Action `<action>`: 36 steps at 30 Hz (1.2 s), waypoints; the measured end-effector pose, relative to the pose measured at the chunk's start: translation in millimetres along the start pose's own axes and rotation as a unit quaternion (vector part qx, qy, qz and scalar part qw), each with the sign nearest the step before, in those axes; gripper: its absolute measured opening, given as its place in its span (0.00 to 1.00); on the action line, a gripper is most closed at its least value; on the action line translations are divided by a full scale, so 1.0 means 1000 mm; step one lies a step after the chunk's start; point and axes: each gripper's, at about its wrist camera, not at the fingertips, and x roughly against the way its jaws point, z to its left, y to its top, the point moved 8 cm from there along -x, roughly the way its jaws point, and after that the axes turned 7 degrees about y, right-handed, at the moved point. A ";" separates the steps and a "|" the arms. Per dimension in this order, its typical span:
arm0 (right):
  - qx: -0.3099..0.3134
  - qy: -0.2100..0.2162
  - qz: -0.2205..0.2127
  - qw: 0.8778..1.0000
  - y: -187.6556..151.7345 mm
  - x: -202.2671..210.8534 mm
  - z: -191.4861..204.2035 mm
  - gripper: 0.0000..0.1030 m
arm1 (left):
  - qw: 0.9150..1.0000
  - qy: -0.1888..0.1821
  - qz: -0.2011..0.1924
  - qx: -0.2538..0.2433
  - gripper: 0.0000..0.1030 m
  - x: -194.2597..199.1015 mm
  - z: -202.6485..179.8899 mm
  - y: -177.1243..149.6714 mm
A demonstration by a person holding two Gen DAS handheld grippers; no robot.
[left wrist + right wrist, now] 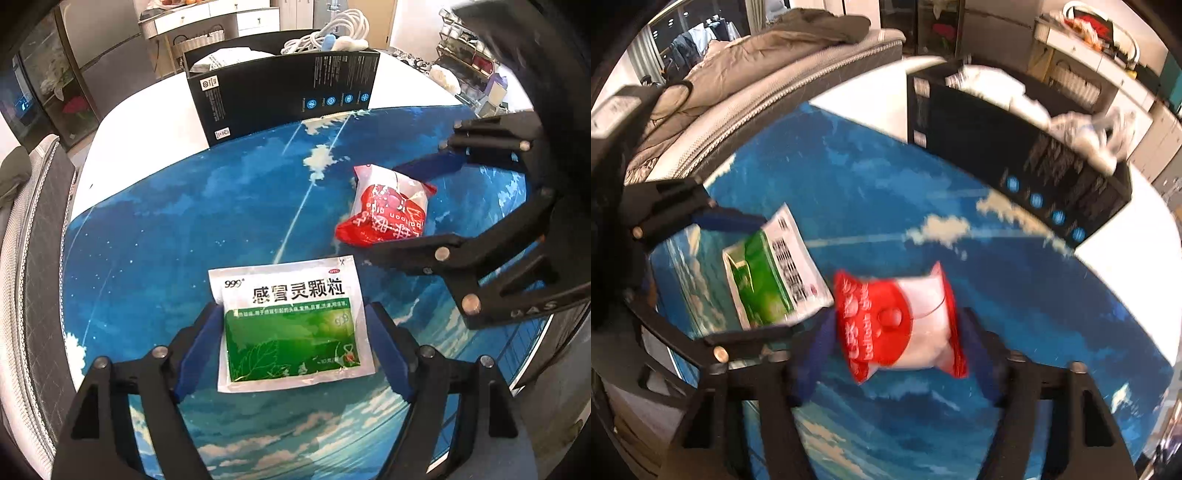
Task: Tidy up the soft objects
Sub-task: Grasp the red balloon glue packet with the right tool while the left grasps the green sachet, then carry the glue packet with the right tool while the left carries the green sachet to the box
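A green and white sachet lies flat on the blue sky-print mat, between the open blue-padded fingers of my left gripper; the pads stand close to its side edges. A red and white soft packet lies to the right. My right gripper straddles the red packet, its pads at both sides of the packet; that view is blurred. The sachet also shows in the right wrist view. A black open box stands at the mat's far edge.
The box holds white bagged items. A white table lies under the mat. A padded chair stands at the left. A shelf with jars is at the far right.
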 end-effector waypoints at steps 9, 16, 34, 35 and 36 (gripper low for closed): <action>-0.041 -0.014 -0.004 0.999 -0.028 0.020 -0.033 0.50 | 0.999 -0.007 -0.025 -0.035 0.50 0.000 -0.024 0.020; -0.058 -0.004 -0.012 0.998 -0.043 0.032 -0.046 0.49 | 0.998 -0.015 -0.026 -0.051 0.35 0.002 -0.041 0.035; -0.068 0.000 -0.024 0.997 -0.040 0.039 -0.043 0.48 | 0.999 -0.013 -0.034 -0.028 0.31 0.007 -0.032 0.042; -0.068 -0.002 -0.028 0.997 -0.038 0.042 -0.043 0.48 | 0.999 -0.013 -0.036 -0.025 0.31 0.008 -0.030 0.043; -0.069 -0.005 -0.036 0.997 -0.035 0.046 -0.043 0.48 | 0.999 -0.013 -0.041 -0.022 0.31 0.011 -0.029 0.045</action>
